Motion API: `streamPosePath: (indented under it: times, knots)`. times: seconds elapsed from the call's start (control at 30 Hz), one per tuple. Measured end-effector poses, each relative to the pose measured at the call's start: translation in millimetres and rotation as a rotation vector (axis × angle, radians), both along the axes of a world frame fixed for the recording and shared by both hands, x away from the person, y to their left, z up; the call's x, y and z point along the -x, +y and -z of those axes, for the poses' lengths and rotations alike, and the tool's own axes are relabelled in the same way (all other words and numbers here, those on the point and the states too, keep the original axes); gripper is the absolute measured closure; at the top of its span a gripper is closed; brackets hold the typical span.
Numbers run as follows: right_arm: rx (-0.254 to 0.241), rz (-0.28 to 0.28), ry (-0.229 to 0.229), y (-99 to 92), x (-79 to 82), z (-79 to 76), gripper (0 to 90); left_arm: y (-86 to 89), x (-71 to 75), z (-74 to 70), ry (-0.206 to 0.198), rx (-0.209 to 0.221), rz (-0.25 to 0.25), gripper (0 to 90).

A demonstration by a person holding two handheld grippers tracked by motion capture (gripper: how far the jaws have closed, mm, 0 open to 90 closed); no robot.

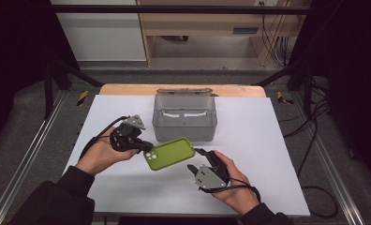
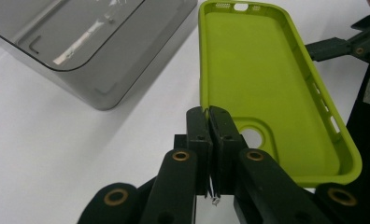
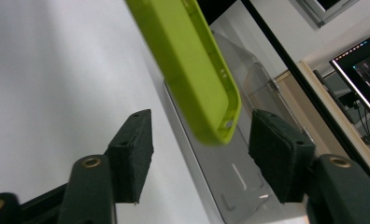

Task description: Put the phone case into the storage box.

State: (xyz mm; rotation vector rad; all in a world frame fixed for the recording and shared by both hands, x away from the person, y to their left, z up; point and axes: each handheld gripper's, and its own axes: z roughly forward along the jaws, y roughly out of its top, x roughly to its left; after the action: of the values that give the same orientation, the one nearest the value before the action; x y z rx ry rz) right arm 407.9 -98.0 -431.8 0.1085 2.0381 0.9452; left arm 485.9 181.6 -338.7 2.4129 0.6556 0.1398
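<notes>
High view looks down from above; both gripper views sit close, sharing the green case point(image 1: 170, 153).

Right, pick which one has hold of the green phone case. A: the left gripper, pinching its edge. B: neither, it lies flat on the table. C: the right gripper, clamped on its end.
A: the left gripper has its jaws shut on the edge of the green phone case near the camera hole.

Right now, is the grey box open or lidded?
Open: the grey box has no lid on it, and the high view looks straight down to its bare floor.
</notes>
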Motion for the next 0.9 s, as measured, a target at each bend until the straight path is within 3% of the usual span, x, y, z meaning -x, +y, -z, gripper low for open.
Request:
streamPosePath:
  times: [0.17, 0.27, 0.47, 0.73, 0.9]
  knots:
    - [0.009, -0.019, -0.031, 5.6, -3.9, 0.9, 50.7, 0.2, 1.7, -0.8, 0.011, 0.003, 0.018, 88.1]
    - [0.046, -0.048, -0.050, 7.1, -3.6, 2.7, 56.6, 0.5, 2.4, -0.8, 0.018, 0.006, 0.015, 88.1]
    - [0.071, -0.065, -0.068, 8.7, -2.2, 5.1, 62.2, 2.6, 3.7, -2.2, 0.028, 0.007, 0.018, 88.1]
    - [0.073, -0.107, -0.073, 9.5, -1.5, 4.8, 70.7, 7.5, 4.3, -2.3, 0.047, 0.006, 0.028, 88.1]
    - [0.053, -0.136, -0.042, 9.4, -2.7, 4.0, 75.8, 9.1, 1.1, -2.3, 0.047, 0.008, 0.023, 88.3]
